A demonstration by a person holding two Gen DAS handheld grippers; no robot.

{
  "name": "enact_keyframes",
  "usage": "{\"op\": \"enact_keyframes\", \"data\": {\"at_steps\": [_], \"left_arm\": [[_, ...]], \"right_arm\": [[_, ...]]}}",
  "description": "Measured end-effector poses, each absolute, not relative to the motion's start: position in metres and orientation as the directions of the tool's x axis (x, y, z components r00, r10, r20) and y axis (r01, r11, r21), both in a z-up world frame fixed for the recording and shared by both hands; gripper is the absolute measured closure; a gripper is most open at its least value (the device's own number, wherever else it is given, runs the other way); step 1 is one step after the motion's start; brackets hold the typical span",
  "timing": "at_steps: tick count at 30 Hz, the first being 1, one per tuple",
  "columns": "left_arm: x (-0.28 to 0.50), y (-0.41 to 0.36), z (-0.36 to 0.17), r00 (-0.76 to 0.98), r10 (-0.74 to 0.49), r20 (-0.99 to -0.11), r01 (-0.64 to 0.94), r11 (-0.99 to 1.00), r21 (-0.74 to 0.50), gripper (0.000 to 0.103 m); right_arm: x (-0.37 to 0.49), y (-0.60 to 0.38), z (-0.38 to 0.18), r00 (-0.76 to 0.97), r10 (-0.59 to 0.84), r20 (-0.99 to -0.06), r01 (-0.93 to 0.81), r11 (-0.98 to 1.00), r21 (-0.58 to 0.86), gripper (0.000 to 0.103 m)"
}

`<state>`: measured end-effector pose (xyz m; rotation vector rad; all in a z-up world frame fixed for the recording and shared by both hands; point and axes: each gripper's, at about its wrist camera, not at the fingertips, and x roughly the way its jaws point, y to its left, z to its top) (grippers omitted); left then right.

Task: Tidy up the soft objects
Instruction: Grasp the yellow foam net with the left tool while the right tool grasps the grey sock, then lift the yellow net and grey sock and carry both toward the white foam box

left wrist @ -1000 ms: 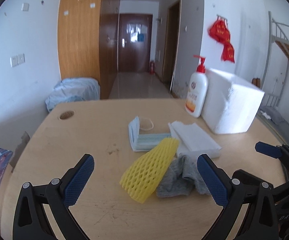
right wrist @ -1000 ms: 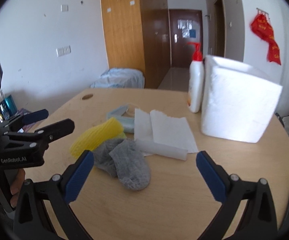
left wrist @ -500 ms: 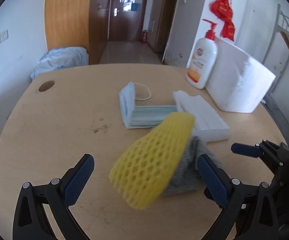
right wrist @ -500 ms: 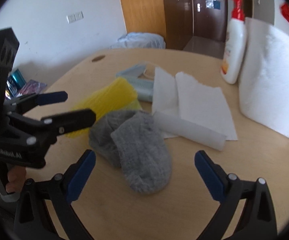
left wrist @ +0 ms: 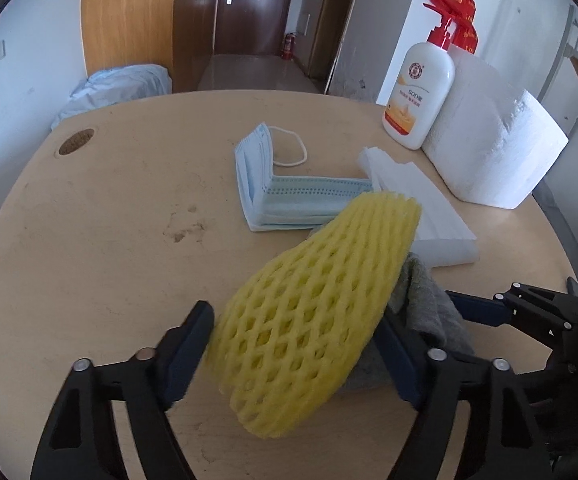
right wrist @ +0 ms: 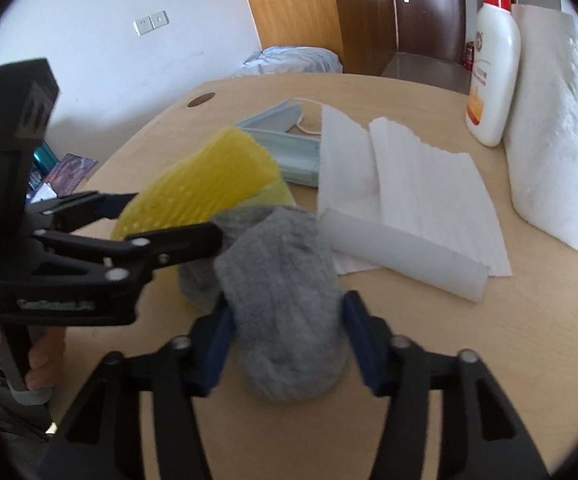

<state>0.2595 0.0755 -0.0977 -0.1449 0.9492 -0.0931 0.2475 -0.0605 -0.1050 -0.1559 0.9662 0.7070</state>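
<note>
Closing around the yellow foam fruit net (left wrist: 317, 312), the left gripper (left wrist: 293, 356) has its blue pads on either side of the net's near end; whether they press yet cannot be told. In the left wrist view the net slants up from the wooden table (left wrist: 101, 240), its far tip over a folded blue face mask (left wrist: 273, 196) and beside the stack of white tissues (left wrist: 421, 204). A grey sock (left wrist: 425, 300) peeks out from under the net's right flank. Behind the tissues stand a lotion pump bottle (left wrist: 419, 96) and a white foam block (left wrist: 493, 148).

From the right wrist view, the right gripper (right wrist: 287, 340) is closing too, the grey sock (right wrist: 285, 296) lying between its blue pads, which sit at its sides. Only here does the sock show whole, humped on the table, just beside the net (right wrist: 213, 180). This view also shows the left gripper (right wrist: 161, 220) from outside, with a hand (right wrist: 45, 356) on its handle, and a clear plastic strip (right wrist: 401, 252) along the tissues' near edge.
</note>
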Motion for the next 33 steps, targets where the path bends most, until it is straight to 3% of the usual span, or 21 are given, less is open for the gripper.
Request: {"op": "enact_keyframes", "data": {"at_steps": [2,4,9,13,21,30,33], "left_arm": [[0.259,0.074,-0.097,0.582,-0.143,-0.8,0.02,0.987,-0.162,0.035],[0.259,0.074,-0.099,0.578,-0.146,-0.803,0.023,0.986,-0.163,0.056],[0.26,0.077,-0.1,0.573,-0.171,-0.801,0.028,0.982,-0.189,0.088],[0.258,0.076,-0.098,0.585,-0.179,-0.791,0.043,0.981,-0.191,0.092],[0.243,0.078,-0.078,0.655,-0.168,-0.737,0.049,0.982,-0.181,0.092],[0.241,0.086,-0.076,0.655,-0.164,-0.738,0.035,0.982,-0.187,0.092],[0.238,0.086,-0.072,0.684,-0.091,-0.724,-0.002,0.992,-0.127,0.092]], "right_arm": [[0.245,-0.063,-0.103,0.379,0.479,-0.792,-0.61,0.773,0.176,0.055],[0.245,-0.064,-0.101,0.389,0.484,-0.784,-0.609,0.773,0.176,0.062],[0.243,-0.072,-0.097,0.394,0.496,-0.774,-0.599,0.777,0.194,0.079],[0.241,-0.077,-0.095,0.395,0.502,-0.769,-0.593,0.779,0.204,0.083],[0.234,-0.088,-0.087,0.43,0.517,-0.74,-0.589,0.782,0.204,0.085],[0.224,-0.107,-0.08,0.48,0.501,-0.72,-0.563,0.805,0.185,0.088],[0.223,-0.109,-0.078,0.49,0.49,-0.721,-0.542,0.819,0.188,0.089]]}}
